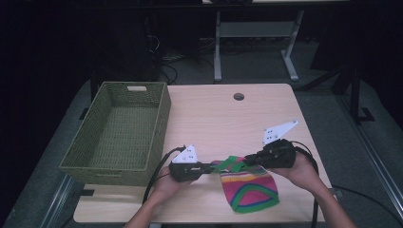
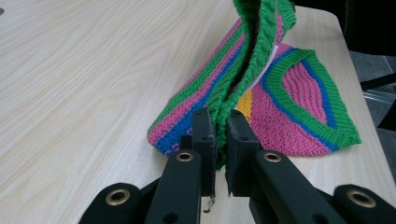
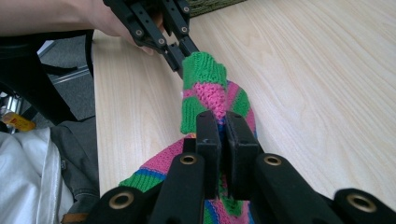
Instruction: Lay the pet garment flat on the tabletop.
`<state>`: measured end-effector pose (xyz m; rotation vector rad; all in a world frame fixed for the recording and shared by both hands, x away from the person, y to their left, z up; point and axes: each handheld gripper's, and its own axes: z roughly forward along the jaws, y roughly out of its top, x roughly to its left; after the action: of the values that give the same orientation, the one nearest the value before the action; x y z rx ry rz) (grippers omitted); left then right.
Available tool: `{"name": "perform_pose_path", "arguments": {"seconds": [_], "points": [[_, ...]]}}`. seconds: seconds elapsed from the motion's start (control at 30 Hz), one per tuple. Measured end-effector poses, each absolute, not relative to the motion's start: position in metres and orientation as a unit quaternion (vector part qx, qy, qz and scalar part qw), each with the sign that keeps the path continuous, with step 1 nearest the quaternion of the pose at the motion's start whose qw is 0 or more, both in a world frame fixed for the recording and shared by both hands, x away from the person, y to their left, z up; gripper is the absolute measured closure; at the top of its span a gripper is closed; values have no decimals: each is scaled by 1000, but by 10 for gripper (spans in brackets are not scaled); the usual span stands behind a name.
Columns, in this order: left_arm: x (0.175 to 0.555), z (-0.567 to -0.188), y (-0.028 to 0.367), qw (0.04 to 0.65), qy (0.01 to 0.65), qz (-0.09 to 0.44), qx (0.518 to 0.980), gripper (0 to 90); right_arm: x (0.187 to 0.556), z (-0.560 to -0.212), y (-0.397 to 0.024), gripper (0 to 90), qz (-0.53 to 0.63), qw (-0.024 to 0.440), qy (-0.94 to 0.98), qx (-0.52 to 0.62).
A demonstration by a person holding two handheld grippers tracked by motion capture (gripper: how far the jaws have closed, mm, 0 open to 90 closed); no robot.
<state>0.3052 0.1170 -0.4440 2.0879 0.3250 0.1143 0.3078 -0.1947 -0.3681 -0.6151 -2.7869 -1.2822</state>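
Knit hat (image 1: 249, 187), its green band pinched by your left gripper (image 1: 209, 166) and right gripper (image 1: 247, 160), lies on the surface (image 1: 223, 118); basket (image 1: 161, 118) apparently awaits it, empty.

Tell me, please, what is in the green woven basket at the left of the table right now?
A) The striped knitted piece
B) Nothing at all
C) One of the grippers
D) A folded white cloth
B: the high view looks straight into the green woven basket and shows only its bare bottom, while the striped knitted piece lies on the table, clamped between the left gripper and the right gripper.
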Motion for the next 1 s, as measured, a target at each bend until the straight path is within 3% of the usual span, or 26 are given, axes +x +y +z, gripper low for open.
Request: {"name": "perform_pose_path", "arguments": {"seconds": [1.0], "points": [[303,-412,126,547,127,9,827,857,307,-372,-198,853,-387,-13,-899,-206]]}}
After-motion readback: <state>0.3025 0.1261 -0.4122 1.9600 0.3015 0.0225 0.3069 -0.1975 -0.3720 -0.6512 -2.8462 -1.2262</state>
